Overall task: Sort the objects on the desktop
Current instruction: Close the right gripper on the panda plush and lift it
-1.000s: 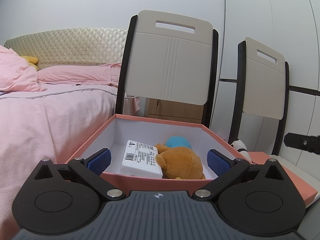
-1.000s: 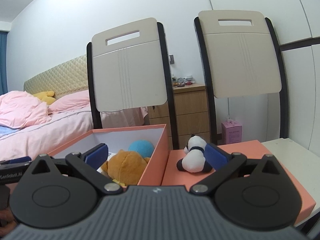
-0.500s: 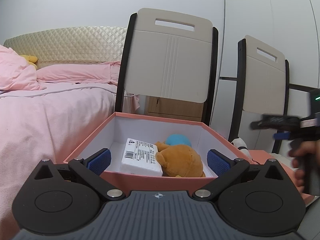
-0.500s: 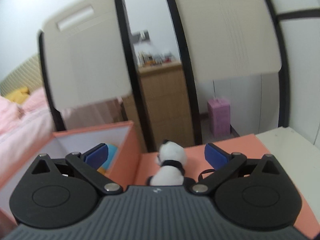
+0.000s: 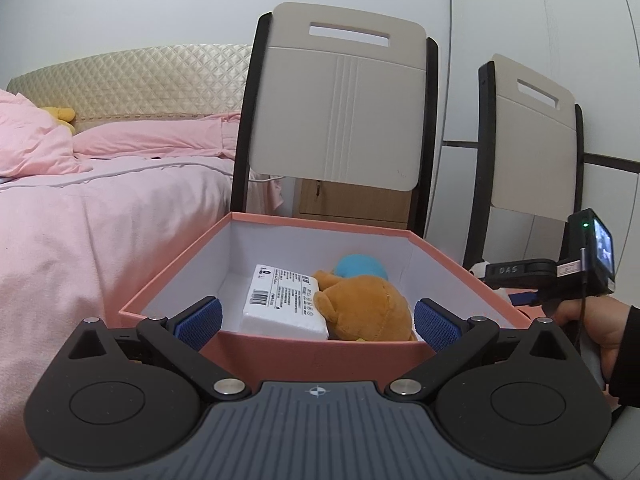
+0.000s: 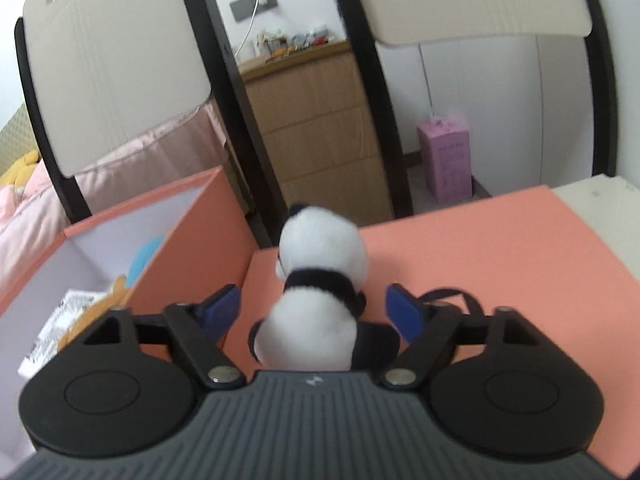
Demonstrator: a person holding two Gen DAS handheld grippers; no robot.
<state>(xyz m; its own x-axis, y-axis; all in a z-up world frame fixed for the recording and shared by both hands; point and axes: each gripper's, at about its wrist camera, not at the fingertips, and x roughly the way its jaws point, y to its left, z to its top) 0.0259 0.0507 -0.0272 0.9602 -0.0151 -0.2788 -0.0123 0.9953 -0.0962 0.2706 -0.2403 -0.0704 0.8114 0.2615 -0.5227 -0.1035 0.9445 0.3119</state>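
1. So, the left gripper (image 5: 316, 322) has its fingers spread wide with nothing between the pads, right at the near wall of the salmon box (image 5: 312, 350).
2. Just past those fingers, inside the box, there's a white packet with a barcode label (image 5: 280, 300) lying flat toward the left finger side. An orange plush (image 5: 364, 306) sits beside it toward the right finger, overlapping the packet's edge.
3. A blue round plush (image 5: 360, 266) pokes up behind the orange one, further from the fingers.
4. The right gripper (image 6: 316, 312) has its fingers apart too, one blue pad on each side of the panda plush (image 6: 316, 292). The panda sits upright right between them, but I can't tell if the pads are touching it. Looks like a small gap on both sides.
5. The panda is on the flat salmon lid (image 6: 480, 252), which lies on the bench (image 6: 600, 200) just to the right of the box.
6. A thin black loop (image 6: 452, 298) lies on the lid by the right finger.
7. Ahead of both grippers: two chair backs (image 5: 340, 104), a pink bed (image 5: 100, 220) off to the left.
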